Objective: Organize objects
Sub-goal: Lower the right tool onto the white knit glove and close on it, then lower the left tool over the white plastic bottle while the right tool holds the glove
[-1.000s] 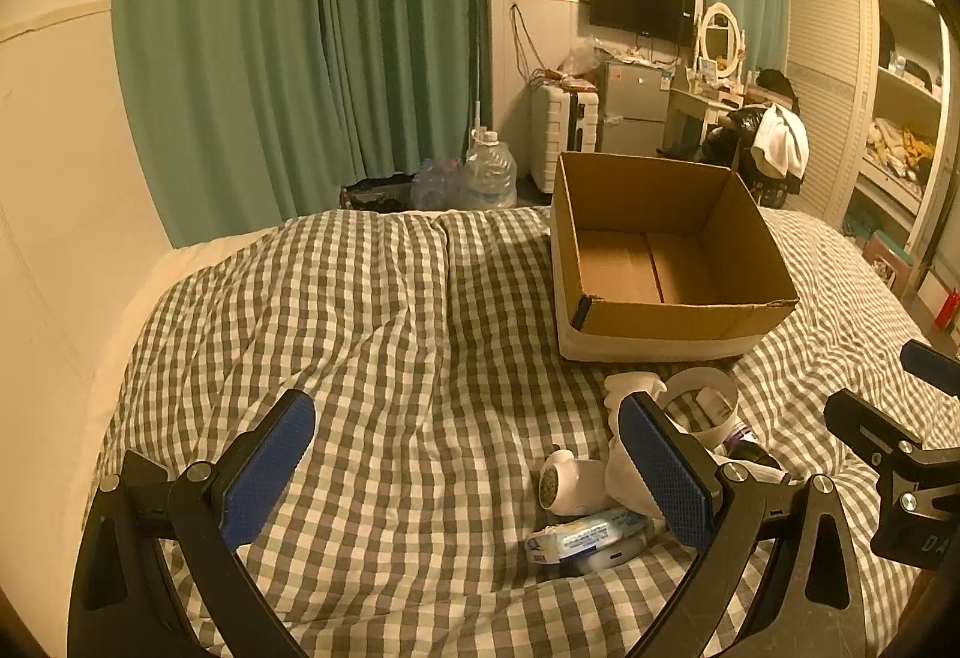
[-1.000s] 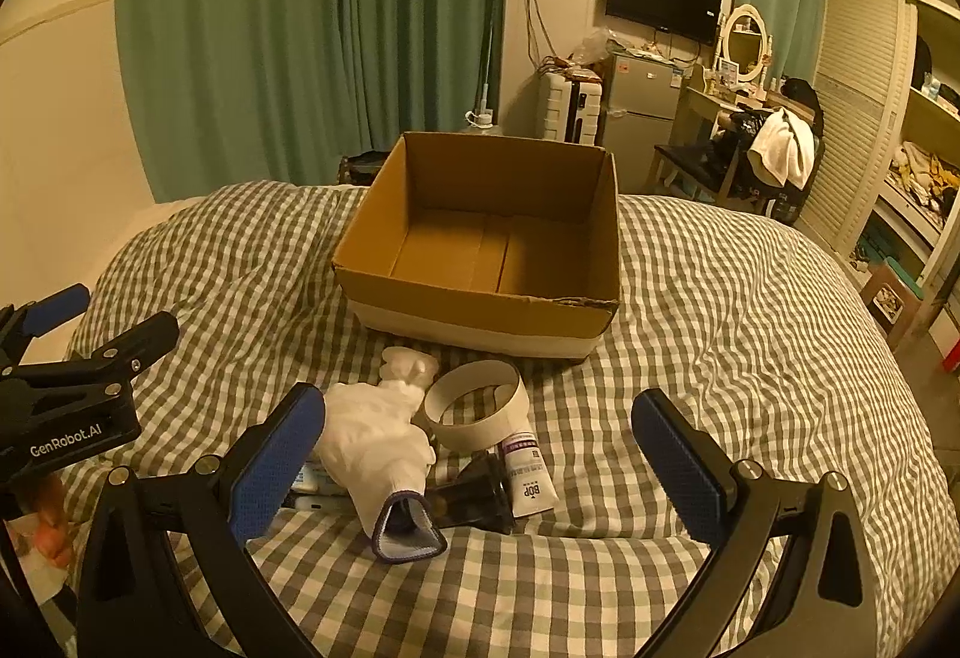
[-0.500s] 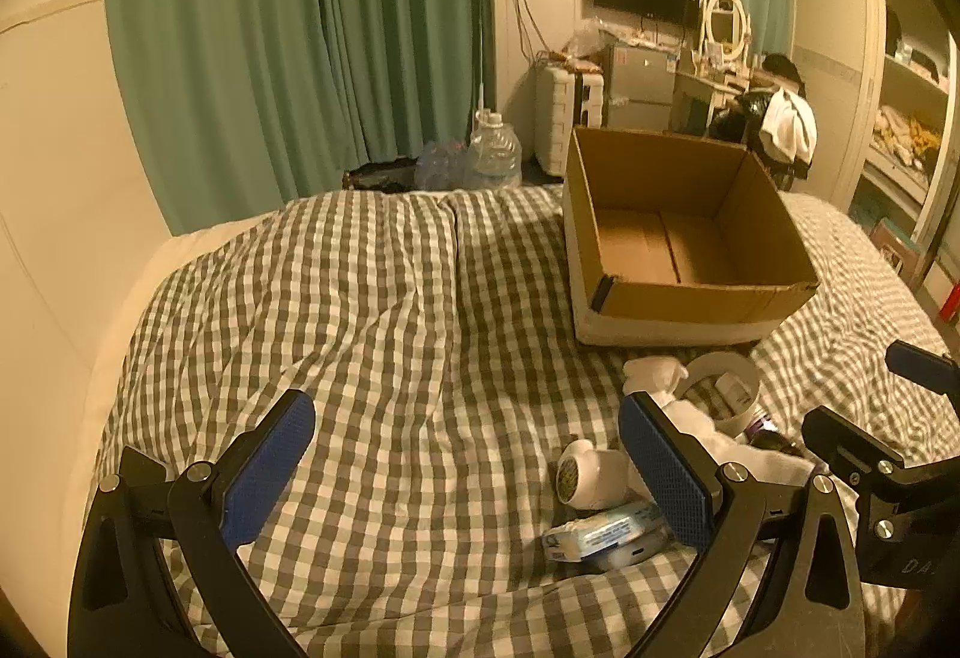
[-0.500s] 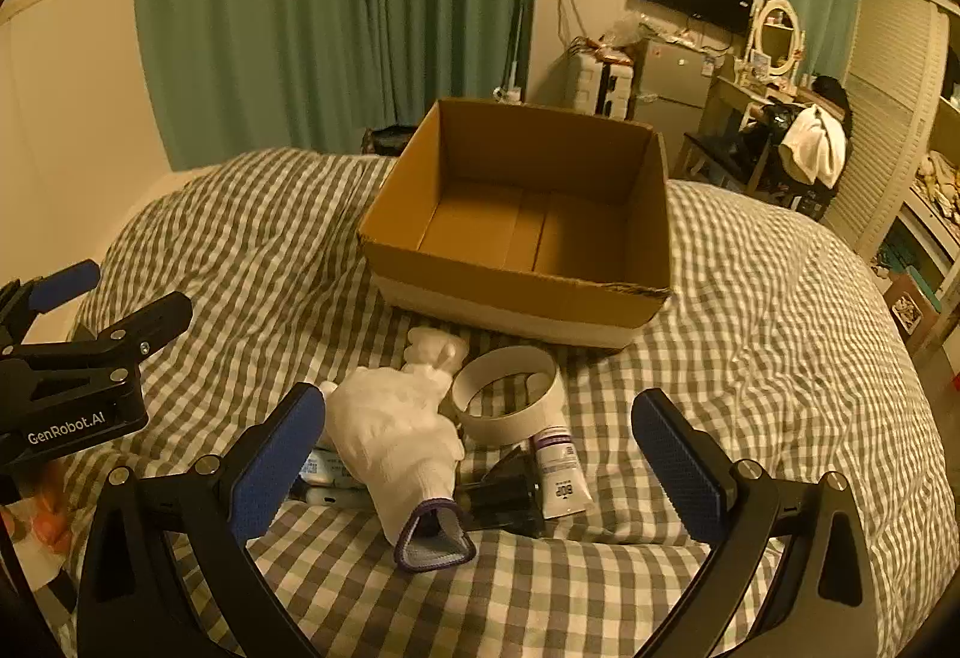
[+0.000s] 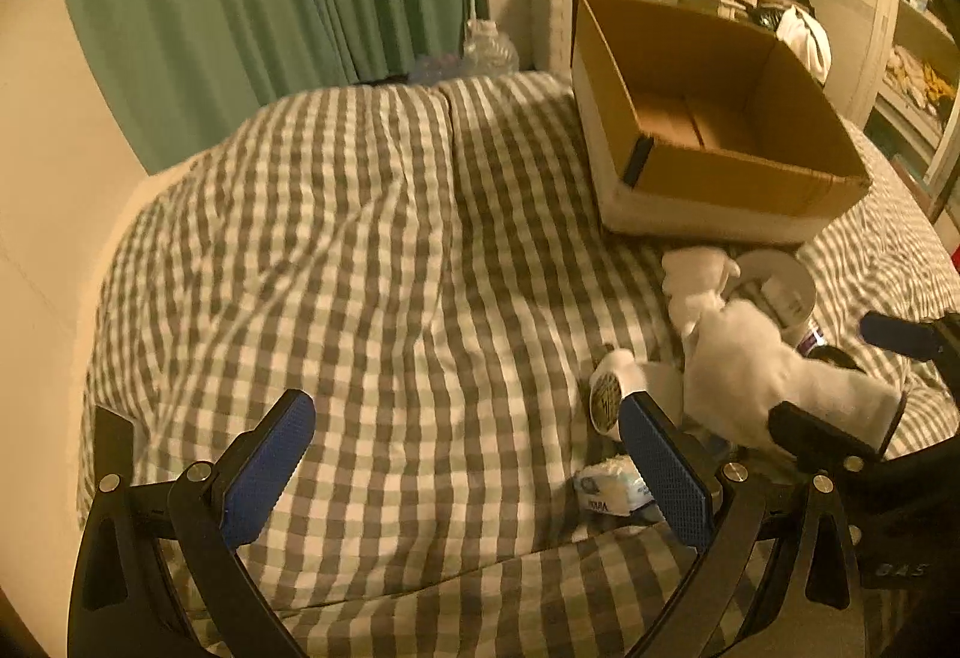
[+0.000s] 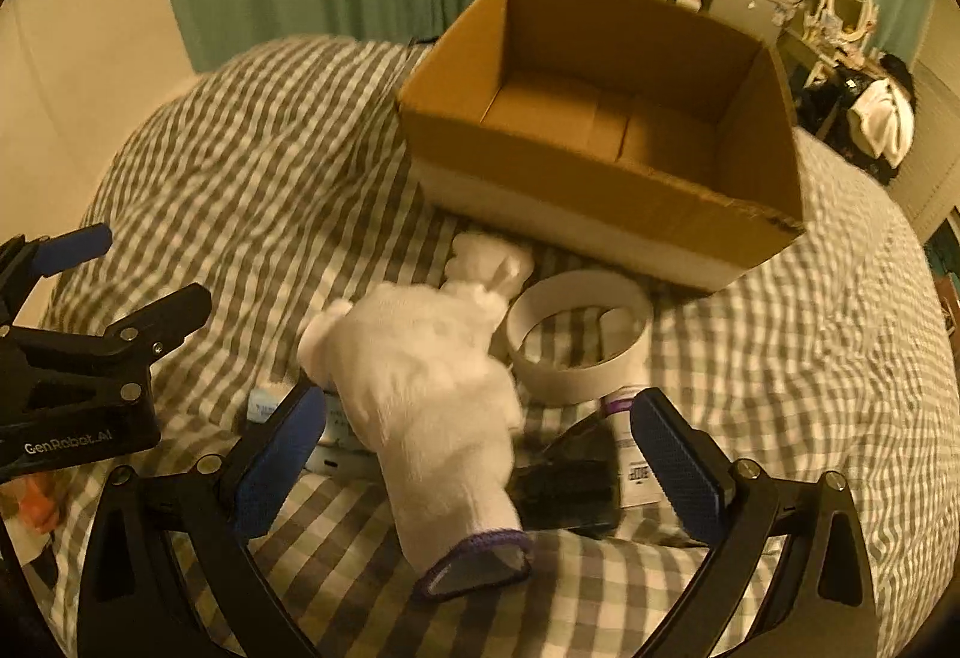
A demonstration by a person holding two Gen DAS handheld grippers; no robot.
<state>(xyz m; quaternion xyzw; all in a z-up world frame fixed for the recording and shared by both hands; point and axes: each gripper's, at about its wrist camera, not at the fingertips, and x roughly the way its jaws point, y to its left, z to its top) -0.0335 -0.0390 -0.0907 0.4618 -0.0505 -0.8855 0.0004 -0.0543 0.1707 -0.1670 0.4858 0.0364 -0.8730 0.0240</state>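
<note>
White knit glove (image 6: 432, 406), purple-edged cuff, lying limp.

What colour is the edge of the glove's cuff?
Purple. The white glove has a purple-trimmed cuff, clearest in the right wrist view.

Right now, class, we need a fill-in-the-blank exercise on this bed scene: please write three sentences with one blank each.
1. The cardboard box on the bed has ____ inside it.
2. The white glove lies between the open jaws of the ____ gripper.
3. The white ring lies between the glove and the ____.

Missing words: nothing; right; box
</note>
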